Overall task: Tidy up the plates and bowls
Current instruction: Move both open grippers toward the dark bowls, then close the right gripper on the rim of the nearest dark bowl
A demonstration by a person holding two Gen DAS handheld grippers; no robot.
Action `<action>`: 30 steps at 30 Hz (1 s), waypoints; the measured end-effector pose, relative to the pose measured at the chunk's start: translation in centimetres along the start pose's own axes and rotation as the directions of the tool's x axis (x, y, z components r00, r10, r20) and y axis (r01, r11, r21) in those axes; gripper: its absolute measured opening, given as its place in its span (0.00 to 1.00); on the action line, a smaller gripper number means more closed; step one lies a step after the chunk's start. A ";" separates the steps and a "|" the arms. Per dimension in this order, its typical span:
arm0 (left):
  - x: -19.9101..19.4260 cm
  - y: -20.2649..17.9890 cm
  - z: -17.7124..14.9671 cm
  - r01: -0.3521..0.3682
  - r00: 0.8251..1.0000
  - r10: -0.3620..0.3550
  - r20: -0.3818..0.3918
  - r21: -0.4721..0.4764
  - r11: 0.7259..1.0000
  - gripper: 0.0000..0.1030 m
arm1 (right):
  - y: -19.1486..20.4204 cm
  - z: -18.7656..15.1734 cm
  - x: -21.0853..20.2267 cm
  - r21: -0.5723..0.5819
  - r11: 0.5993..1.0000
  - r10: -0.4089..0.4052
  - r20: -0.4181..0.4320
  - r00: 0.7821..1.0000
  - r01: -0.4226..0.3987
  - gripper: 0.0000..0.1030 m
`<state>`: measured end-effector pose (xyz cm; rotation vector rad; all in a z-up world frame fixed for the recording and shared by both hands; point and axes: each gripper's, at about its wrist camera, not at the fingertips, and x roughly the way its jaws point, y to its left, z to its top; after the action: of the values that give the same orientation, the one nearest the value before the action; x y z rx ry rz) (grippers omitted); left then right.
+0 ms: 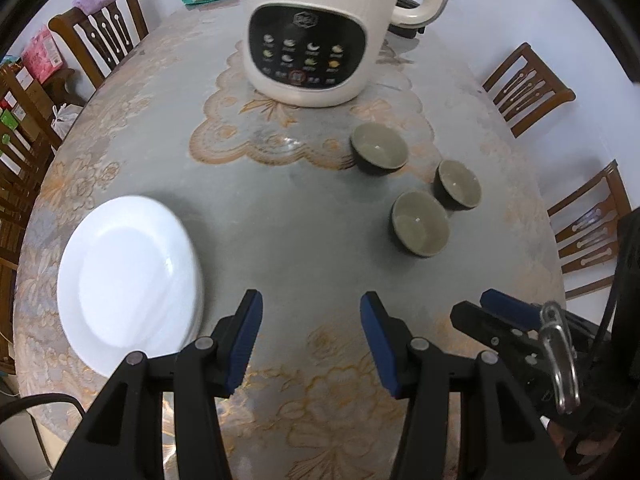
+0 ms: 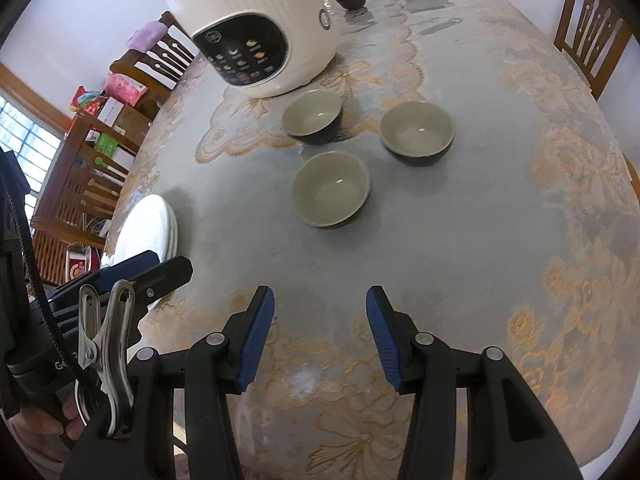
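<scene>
Hovering above table (image 1: 304, 240): left gripper (image 1: 311, 320) and right gripper (image 2: 320, 316), side by side, both spread wide and holding nothing. Plates (image 1: 128, 276) stacked at left; three bowls (image 2: 331, 188) upright, grouped near white appliance (image 1: 320, 32).

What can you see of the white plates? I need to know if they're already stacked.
The white plates look like glossy ceramic, round with a shallow well and broad rim. The right wrist view shows layered edges, so they sit stacked, flat and upright on the table, left of the three bowls. Nothing else touches them; the left hand-held gripper is open beside them.
</scene>
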<state>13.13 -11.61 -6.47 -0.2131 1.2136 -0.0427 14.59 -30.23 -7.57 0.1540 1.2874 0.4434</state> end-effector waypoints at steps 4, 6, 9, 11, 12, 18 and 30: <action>0.5 -1.2 0.8 0.009 1.000 -0.009 0.008 -0.017 1.000 0.52 | -1.1 0.8 0.0 0.000 1.000 0.005 0.006 1.000 -0.005 0.49; 0.8 -1.7 1.1 0.017 1.000 -0.017 0.009 -0.030 0.999 0.52 | -1.7 1.4 0.2 0.003 1.000 0.006 0.006 1.000 -0.006 0.47; 1.4 -2.4 1.7 0.028 1.000 -0.028 0.005 -0.044 0.999 0.52 | -2.5 2.1 0.5 0.009 1.000 0.008 0.005 1.000 -0.008 0.43; 1.9 -2.9 2.2 0.029 1.000 -0.029 0.005 -0.045 0.999 0.52 | -2.9 2.5 0.7 0.012 1.000 0.013 0.006 1.000 -0.014 0.41; 2.1 -3.2 2.4 0.028 1.000 -0.028 0.006 -0.045 0.999 0.52 | -3.1 2.8 0.8 0.010 1.000 0.014 0.006 1.000 -0.014 0.40; 3.3 -4.5 3.5 0.029 1.000 -0.029 0.006 -0.057 0.998 0.48 | -3.4 4.2 1.6 -0.026 0.999 0.028 0.012 1.000 -0.028 0.34; 6.1 -5.3 3.9 0.044 0.998 -0.049 -0.039 -0.125 0.991 0.21 | -3.8 5.6 3.5 -0.074 0.994 0.073 -0.019 0.997 -0.074 0.24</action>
<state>19.32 -17.15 -9.79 -0.3506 1.2541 -0.0125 21.54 -31.54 -10.47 0.1352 1.2823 0.5562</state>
